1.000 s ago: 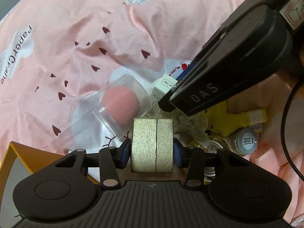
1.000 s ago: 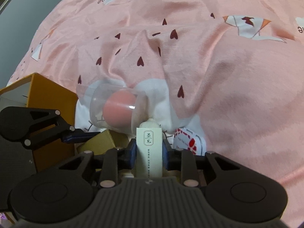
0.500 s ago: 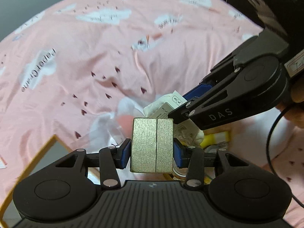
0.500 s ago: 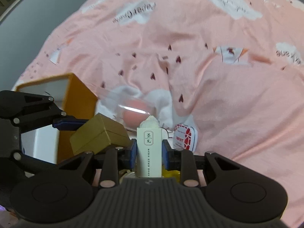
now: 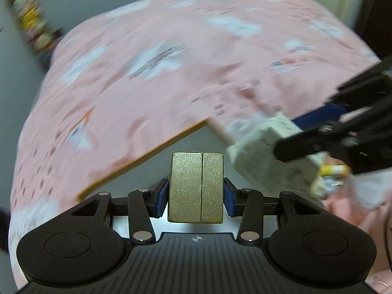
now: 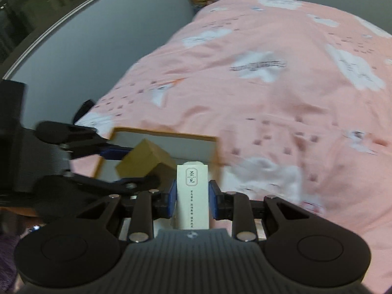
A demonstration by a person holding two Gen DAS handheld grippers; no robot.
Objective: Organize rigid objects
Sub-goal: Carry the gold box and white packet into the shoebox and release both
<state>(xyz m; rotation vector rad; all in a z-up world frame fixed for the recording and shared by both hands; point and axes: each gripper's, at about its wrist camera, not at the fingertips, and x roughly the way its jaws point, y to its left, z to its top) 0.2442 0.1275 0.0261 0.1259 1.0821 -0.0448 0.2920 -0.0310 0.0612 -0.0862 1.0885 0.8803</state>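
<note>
With both grippers clamped, left gripper (image 5: 196, 193) on the gold box (image 5: 196, 187), right gripper (image 6: 192, 199) on the upright white carton (image 6: 192, 197), the orange-rimmed storage box (image 6: 156, 133) waits at eleven o'clock, nearer the left.

**Dim, soft light and heavy motion blur**

On my feeds the pink bedspread (image 5: 171, 73) smears badly in both views. Only the gripper bodies nearest each lens stay sharp. Fisheye bending curves the edges; corners fall dark. I see no glare.
</note>
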